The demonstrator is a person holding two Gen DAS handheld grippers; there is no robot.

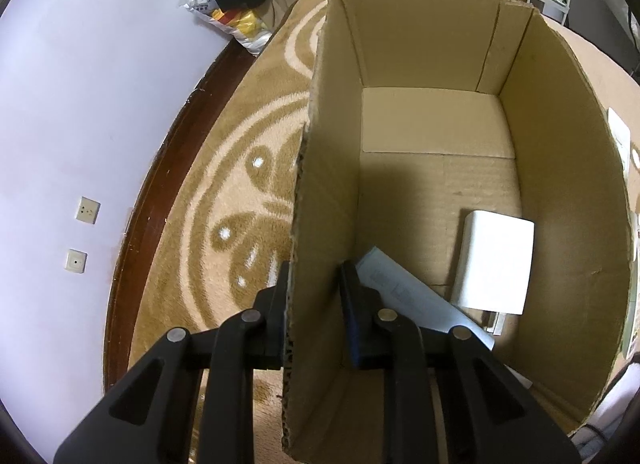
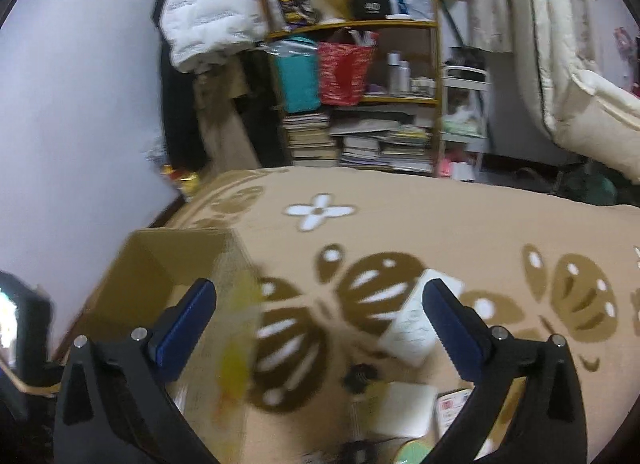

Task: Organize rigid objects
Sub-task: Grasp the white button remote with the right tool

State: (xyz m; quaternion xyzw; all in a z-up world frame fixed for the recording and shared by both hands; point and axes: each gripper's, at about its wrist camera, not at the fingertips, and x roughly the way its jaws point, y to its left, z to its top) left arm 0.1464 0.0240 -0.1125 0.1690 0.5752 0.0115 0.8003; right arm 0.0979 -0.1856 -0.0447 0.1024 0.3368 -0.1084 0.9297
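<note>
Left gripper: clamped on the cardboard box wall.
Right gripper: jaws spread wide, holding nothing.
White box: on the box floor, 4 o'clock.
Pale blue packet: beside it, 5 o'clock.

Dim indoor light, fisheye bending at every edge: the left view is sharp with glare on the white box, the right view smears with motion blur.
</note>
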